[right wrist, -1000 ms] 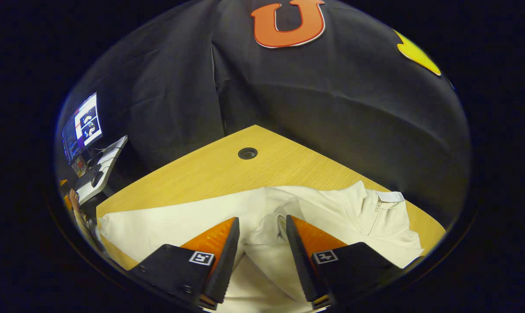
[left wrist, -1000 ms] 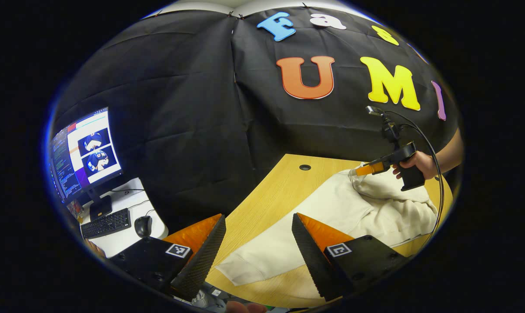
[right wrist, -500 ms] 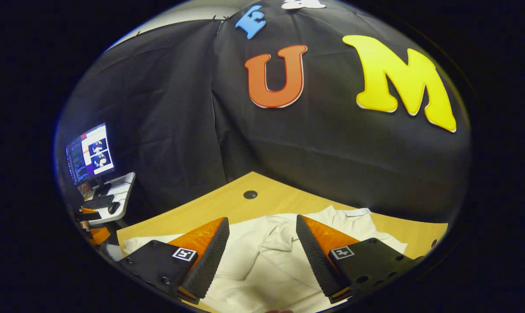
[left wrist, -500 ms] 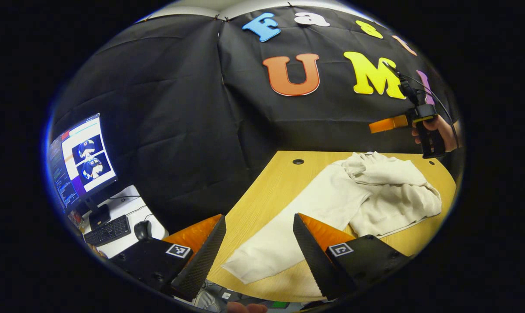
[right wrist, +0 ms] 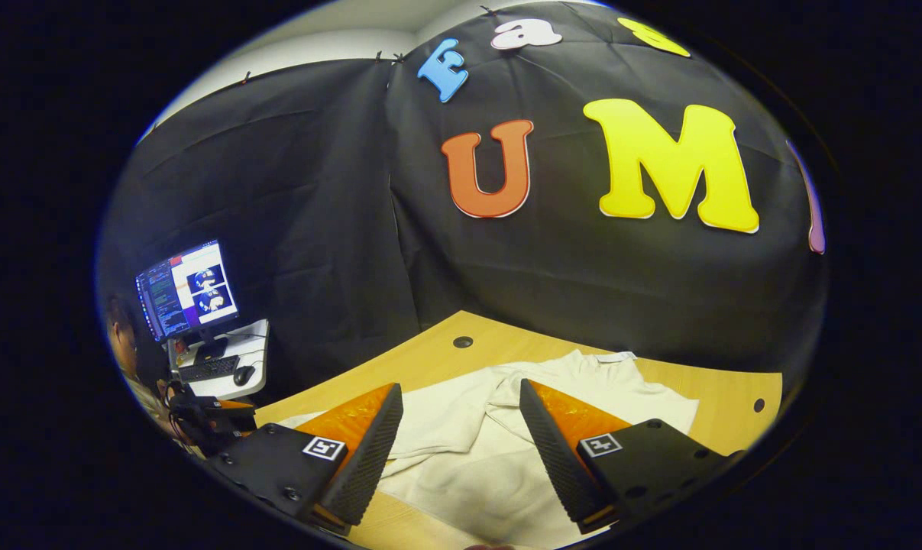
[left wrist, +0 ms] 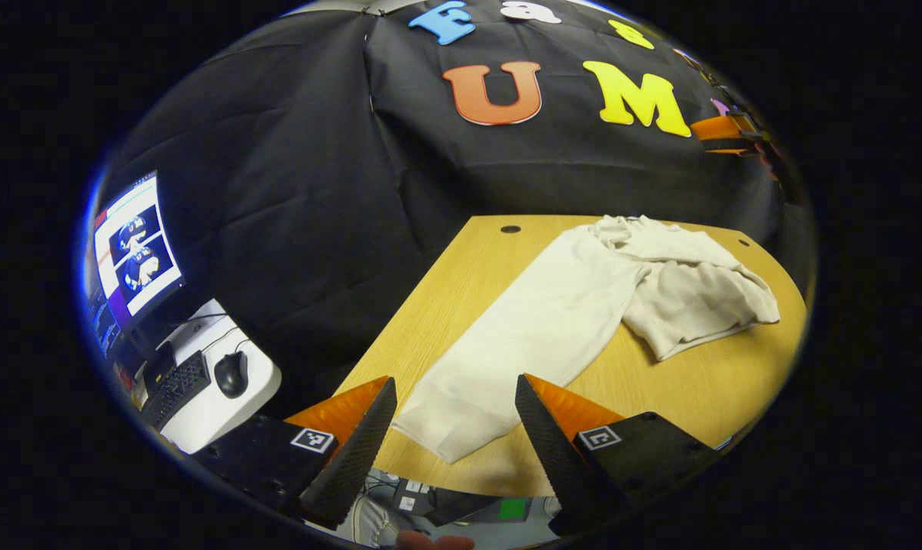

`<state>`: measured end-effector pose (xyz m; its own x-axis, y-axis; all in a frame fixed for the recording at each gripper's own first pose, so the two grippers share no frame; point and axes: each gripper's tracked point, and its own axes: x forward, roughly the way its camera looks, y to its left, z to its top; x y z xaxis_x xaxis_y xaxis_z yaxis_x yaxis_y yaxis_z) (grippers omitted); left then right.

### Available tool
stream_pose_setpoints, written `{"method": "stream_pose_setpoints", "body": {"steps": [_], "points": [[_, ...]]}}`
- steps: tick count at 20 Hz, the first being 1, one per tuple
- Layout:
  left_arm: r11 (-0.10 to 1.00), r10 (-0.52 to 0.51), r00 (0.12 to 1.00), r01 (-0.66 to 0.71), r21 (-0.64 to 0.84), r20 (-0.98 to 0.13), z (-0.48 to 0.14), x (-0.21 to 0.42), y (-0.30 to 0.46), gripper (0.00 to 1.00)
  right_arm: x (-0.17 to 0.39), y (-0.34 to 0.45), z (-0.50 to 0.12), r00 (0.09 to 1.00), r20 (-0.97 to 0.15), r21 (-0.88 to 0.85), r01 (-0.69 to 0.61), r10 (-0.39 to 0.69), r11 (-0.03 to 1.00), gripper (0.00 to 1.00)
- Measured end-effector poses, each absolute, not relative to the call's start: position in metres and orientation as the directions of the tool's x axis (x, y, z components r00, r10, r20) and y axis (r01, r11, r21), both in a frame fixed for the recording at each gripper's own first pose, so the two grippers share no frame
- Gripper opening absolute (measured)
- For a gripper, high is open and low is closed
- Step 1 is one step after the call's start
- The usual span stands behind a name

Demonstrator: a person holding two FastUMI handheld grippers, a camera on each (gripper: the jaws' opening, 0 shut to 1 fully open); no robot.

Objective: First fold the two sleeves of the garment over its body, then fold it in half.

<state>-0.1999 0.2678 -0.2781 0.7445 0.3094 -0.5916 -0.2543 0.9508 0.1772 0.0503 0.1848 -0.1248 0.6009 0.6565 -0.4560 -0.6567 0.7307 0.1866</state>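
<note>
Garment [left wrist: 552, 321] of cream, soft knit cloth is seen lying on the table [left wrist: 690, 389], a pale wood-grain top with a rounded near edge and small dark round holes near its far side. In the left gripper view one sleeve [left wrist: 506, 359] is stretched out flat as a long, smooth strip toward the near edge, its cuff end lying just short of that edge, while the body [left wrist: 690, 286] is bunched in loose, rumpled folds farther off, toward the far right part of the table. Bare wood is left open on the near right of the cloth and along the left side of the sleeve. The left tongs [left wrist: 454, 439] are held open above the near edge of the table, with the sleeve's end seen between the ridged, wedge-shaped fingers and nothing gripped. The right tongs [right wrist: 461, 447] are likewise held open, raised over the garment [right wrist: 491, 451], whose creased cloth and a small pale tag at the neck are seen between and beyond their fingers; no cloth is pinched. In the left gripper view the right tongs [left wrist: 724, 130] are seen high at the far right, against the black cloth wall. A side desk [left wrist: 224, 397] with a monitor [left wrist: 132, 256], keyboard [left wrist: 174, 382] and mouse [left wrist: 231, 373] stands well apart on the left, beyond the table's edge.
</note>
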Motion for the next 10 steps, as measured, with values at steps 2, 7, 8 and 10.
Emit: {"method": "stream_pose_setpoints", "body": {"steps": [2, 7, 8, 10], "points": [[0.954, 0.298, 0.731, -0.253, 0.162, -0.614, -0.296, -0.205, 0.276, 1.00, 0.043, 0.180, -0.123, 0.601, -0.462, 0.186, -0.654, 0.652, 0.734, 0.95], [0.956, 0.283, 0.706, -0.262, 0.132, -0.649, -0.325, -0.203, 0.297, 1.00, 0.040, 0.173, -0.125, 0.604, -0.482, 0.166, -0.649, 0.635, 0.743, 0.95], [0.959, 0.271, 0.702, -0.253, 0.125, -0.658, -0.330, -0.201, 0.298, 1.00, 0.040, 0.172, -0.124, 0.606, -0.484, 0.165, -0.645, 0.632, 0.746, 0.95], [0.966, 0.248, 0.714, -0.230, 0.115, -0.655, -0.334, -0.196, 0.297, 1.00, 0.033, 0.163, -0.123, 0.609, -0.495, 0.149, -0.644, 0.620, 0.751, 0.95]]}}
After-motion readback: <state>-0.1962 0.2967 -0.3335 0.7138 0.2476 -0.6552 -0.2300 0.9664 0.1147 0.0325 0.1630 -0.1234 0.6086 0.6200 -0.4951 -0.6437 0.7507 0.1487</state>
